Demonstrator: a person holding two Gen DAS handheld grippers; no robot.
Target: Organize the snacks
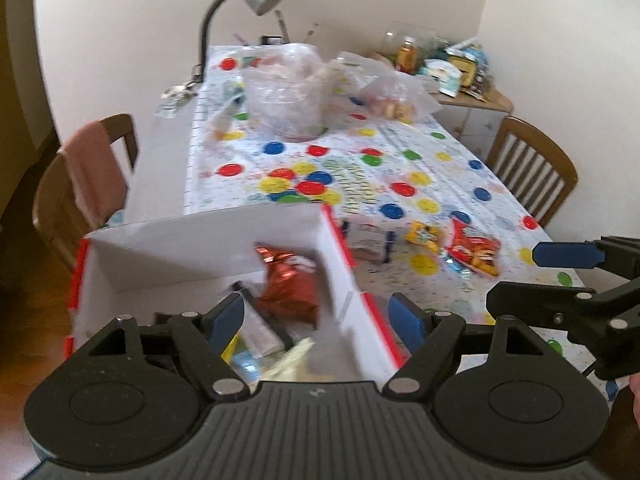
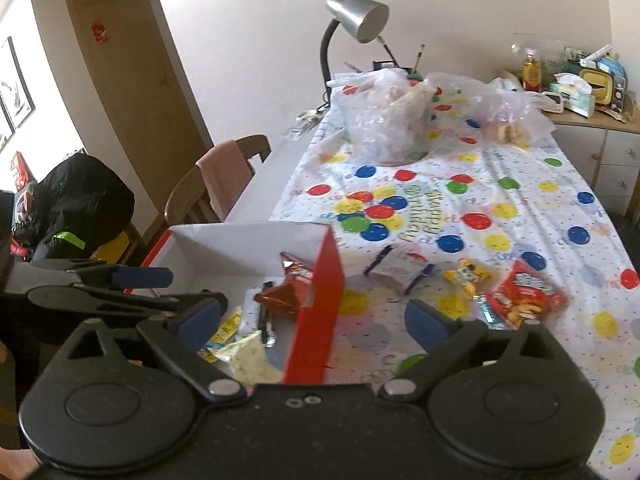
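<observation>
A box [image 1: 176, 248] with white inside and red outside stands at the near left of the table, holding a red foil bag [image 1: 286, 284] and several small packets [image 2: 244, 356]. My left gripper [image 1: 318, 320] hangs open over the box with nothing between its fingers. My right gripper [image 2: 314, 322] is open too and holds nothing, and the box's red side wall [image 2: 320, 304] shows between its fingers. On the cloth to the right lie a red snack bag [image 2: 528, 300], a small yellow pack [image 2: 468, 276] and a white packet [image 2: 400, 272].
A dotted tablecloth [image 2: 500, 216] covers the table. Clear plastic bags [image 2: 380, 120] and a desk lamp [image 2: 356, 16] stand at the far end. Wooden chairs [image 1: 532, 168] flank the table, one draped in pink cloth [image 2: 224, 176]. A cluttered cabinet [image 2: 592, 120] is at the back right.
</observation>
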